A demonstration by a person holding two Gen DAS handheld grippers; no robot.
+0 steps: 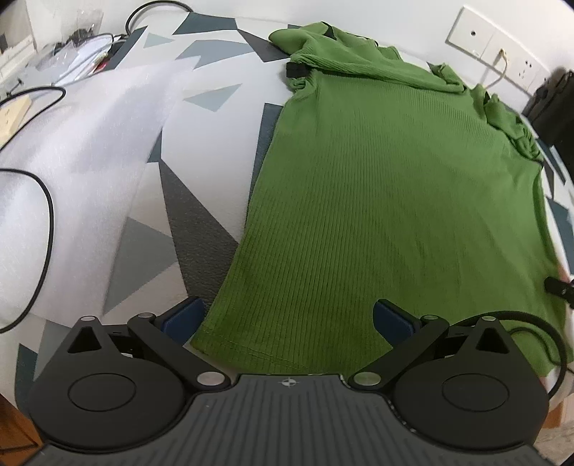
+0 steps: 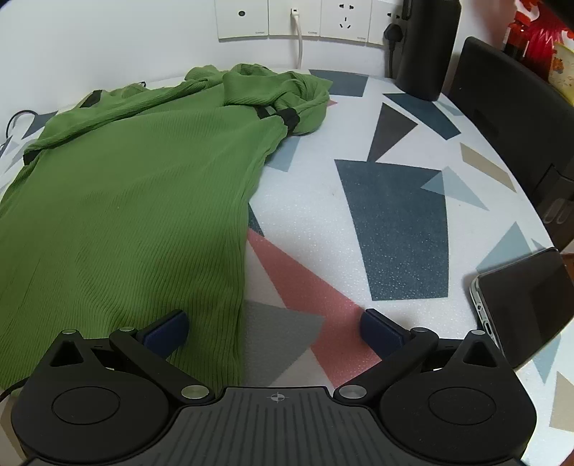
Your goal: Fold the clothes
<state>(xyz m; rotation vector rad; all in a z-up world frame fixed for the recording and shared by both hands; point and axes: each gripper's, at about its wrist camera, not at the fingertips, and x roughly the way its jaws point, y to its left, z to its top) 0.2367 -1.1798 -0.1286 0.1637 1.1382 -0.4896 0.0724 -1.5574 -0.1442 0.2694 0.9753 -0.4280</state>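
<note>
White walls with a row of wall sockets [image 2: 294, 18] back a surface [image 2: 394, 222] covered in a cloth of grey, blue and pink triangles. On it a green ribbed garment [image 1: 387, 200] lies spread flat, hem toward the cameras, its sleeves with black trim bunched at the far end near the wall.

Low over the hem, the left hand-held gripper [image 1: 287, 319] points along the garment's length. Its jaws are spread wide: one blue pad sits on the patterned cloth just beside the garment's left edge, the other over the fabric. It grasps nothing.

At the garment's right edge the right hand-held gripper [image 2: 274, 328] is likewise level and low, jaws released and wide apart, one pad over the green fabric, the other over a pink triangle of the cloth.

A dark phone [image 2: 523, 304] lies near the surface's right rim, and a black cable [image 1: 39, 229] loops on the left side.
</note>
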